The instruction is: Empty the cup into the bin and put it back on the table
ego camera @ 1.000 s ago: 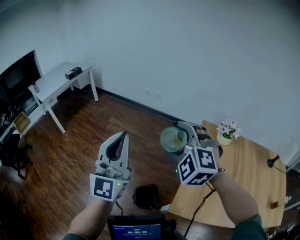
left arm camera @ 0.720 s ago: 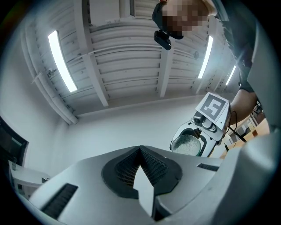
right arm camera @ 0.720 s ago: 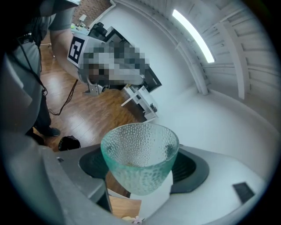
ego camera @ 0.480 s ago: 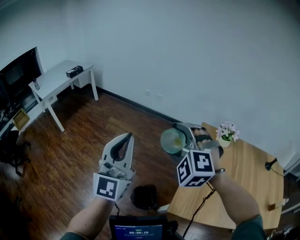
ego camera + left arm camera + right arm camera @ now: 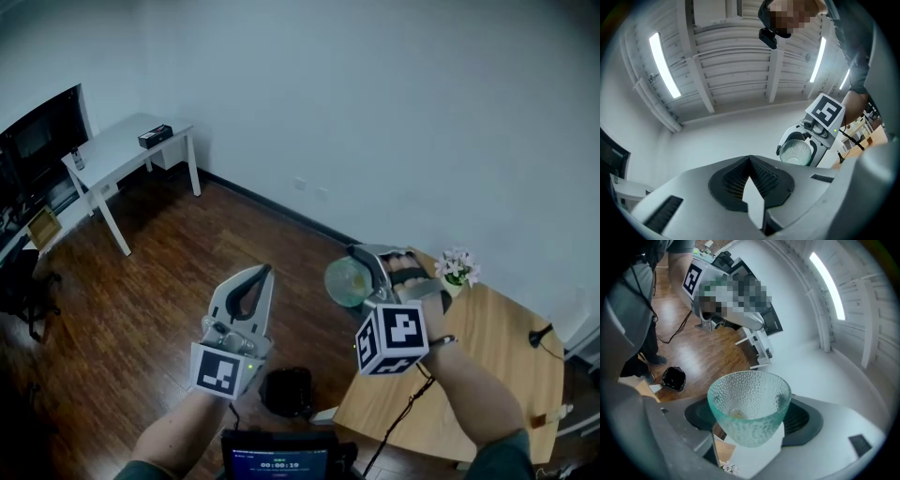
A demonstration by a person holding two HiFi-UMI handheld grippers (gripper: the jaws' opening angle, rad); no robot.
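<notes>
L claw (image 5: 263, 275) edged right, shut, empty; R claw (image 5: 364, 278) grips cup (image 5: 345, 281).

The surface (image 5: 487, 347) stands against the wall. A flower pot (image 5: 457, 266) sits on its far corner. Just left of that corner, raised off the floor, the cup (image 5: 349, 281) sits between the right tongs (image 5: 366, 278). The bin (image 5: 289, 392) stands on the floor beside the surface's left edge. The left tongs (image 5: 263, 272) hang farther left. A second surface (image 5: 122, 150) stands well to the left.
</notes>
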